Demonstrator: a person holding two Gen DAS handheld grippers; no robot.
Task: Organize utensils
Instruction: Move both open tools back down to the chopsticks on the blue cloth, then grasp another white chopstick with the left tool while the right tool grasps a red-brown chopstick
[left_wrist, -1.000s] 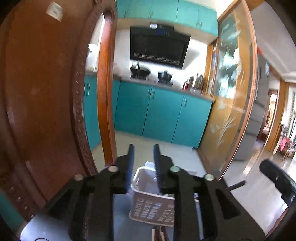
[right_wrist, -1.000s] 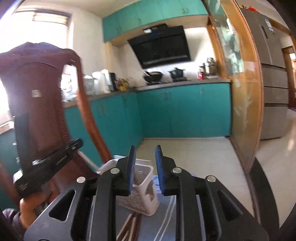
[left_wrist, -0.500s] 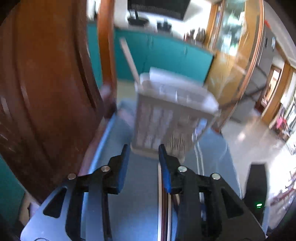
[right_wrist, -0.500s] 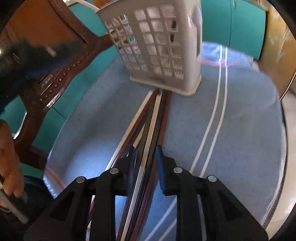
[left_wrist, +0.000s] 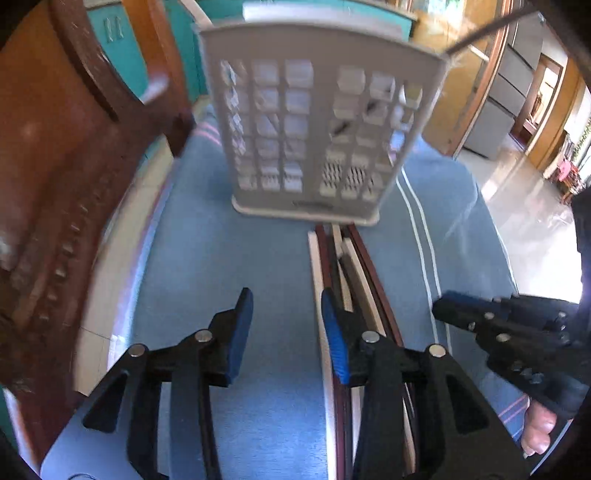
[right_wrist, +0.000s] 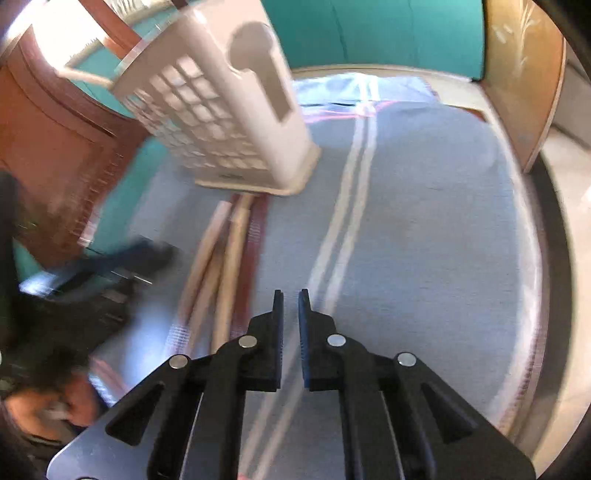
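Note:
A white slotted utensil holder (left_wrist: 317, 122) stands upright on the blue cloth (left_wrist: 229, 258); it also shows in the right wrist view (right_wrist: 221, 110). A bundle of chopsticks (left_wrist: 351, 266), white, dark red and tan, lies flat in front of it, and shows blurred in the right wrist view (right_wrist: 229, 258). My left gripper (left_wrist: 286, 314) is open and empty just above the cloth, its right finger over the bundle's left edge. My right gripper (right_wrist: 291, 314) has its jaws nearly closed with nothing between them, to the right of the bundle; it also shows in the left wrist view (left_wrist: 461, 310).
A carved brown wooden chair back (left_wrist: 48, 147) stands close on the left. The round table's rim (right_wrist: 535, 295) curves on the right, with teal cabinets (right_wrist: 369, 33) and tiled floor beyond. White stripes (right_wrist: 351, 184) run along the cloth.
Both grippers tilted down from the room toward the table and closed in on the holder and chopsticks. My left gripper opened wider. My right gripper shifted right, off the bundle.

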